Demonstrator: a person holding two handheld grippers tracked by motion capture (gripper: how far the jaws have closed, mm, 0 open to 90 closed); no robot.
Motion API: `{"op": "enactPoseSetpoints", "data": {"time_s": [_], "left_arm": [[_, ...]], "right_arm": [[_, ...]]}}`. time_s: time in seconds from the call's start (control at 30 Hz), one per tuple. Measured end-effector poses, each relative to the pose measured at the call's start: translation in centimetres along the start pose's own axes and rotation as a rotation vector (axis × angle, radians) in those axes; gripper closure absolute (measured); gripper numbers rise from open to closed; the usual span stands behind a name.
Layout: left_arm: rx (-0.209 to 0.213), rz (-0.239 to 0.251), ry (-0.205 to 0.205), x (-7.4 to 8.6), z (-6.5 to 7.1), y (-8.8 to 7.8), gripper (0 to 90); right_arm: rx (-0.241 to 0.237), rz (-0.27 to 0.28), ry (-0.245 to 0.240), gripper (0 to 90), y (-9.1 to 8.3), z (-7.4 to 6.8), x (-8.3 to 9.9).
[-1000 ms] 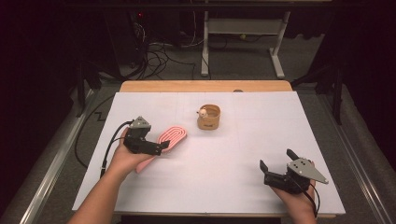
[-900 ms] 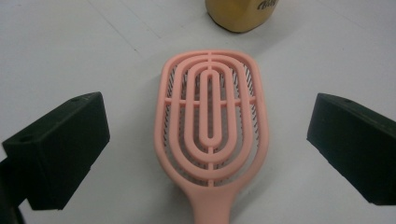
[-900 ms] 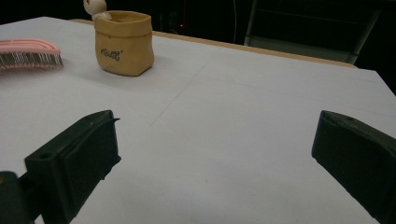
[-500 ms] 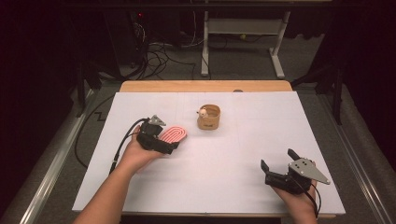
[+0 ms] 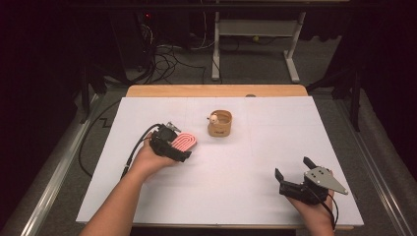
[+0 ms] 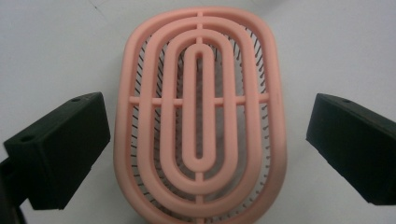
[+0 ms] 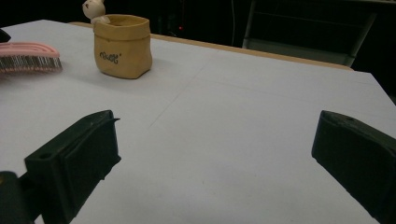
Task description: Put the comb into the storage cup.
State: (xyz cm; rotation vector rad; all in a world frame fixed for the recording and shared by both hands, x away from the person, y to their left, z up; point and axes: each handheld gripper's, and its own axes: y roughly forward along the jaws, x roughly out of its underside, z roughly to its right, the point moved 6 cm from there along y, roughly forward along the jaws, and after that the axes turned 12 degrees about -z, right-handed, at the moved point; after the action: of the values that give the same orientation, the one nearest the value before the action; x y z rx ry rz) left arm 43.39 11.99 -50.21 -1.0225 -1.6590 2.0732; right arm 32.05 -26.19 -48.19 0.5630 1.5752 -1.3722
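Nearest the person, the right gripper (image 5: 295, 177) rested low on the white table (image 5: 246, 162) with its jaws spread wide and nothing between them; in its own view only bare table lay ahead of the two black jaws. It looked idle, well apart from the work.

Farther out and to the other side, the left gripper (image 5: 169, 147) hung over the pink hairbrush (image 6: 200, 116). Its jaws stood parted, one on either side of the brush's oval head, each with a gap of table showing between pad and pink rim, so nothing was clamped. The brush lay bristles down, directly between and just beyond that gripper's jaws, its ribbed back facing up.

Beyond the brush, ahead and a little to the right of the left gripper, stood a small tan pouch-shaped pot (image 5: 220, 124) with a little white figure (image 5: 214, 118) at its rim, near the brush but not touching it.

As a judgement, the work was at the approach stage: the gripper was lined up around the brush, while closing on it, lifting it and carrying it, probably toward the pot, were all left to do.
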Motion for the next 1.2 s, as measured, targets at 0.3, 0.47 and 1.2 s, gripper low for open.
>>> {"op": "enactPoseSetpoints", "data": {"time_s": [0.3,0.47,1.2], "left_arm": [[0.002,-0.078,-0.020,0.4,-0.3,0.9,3.3],[0.022,-0.097,-0.023,0.5,-0.3,0.9,10.1],[0.036,-0.110,-0.052,0.6,-0.6,0.9,19.5]], "right_arm": [[0.000,0.000,0.002,1.1,0.0,0.1,0.0],[0.000,0.000,-0.002,1.1,0.0,0.0,0.0],[0.005,0.002,0.003,1.1,-0.1,0.2,0.0]]}}
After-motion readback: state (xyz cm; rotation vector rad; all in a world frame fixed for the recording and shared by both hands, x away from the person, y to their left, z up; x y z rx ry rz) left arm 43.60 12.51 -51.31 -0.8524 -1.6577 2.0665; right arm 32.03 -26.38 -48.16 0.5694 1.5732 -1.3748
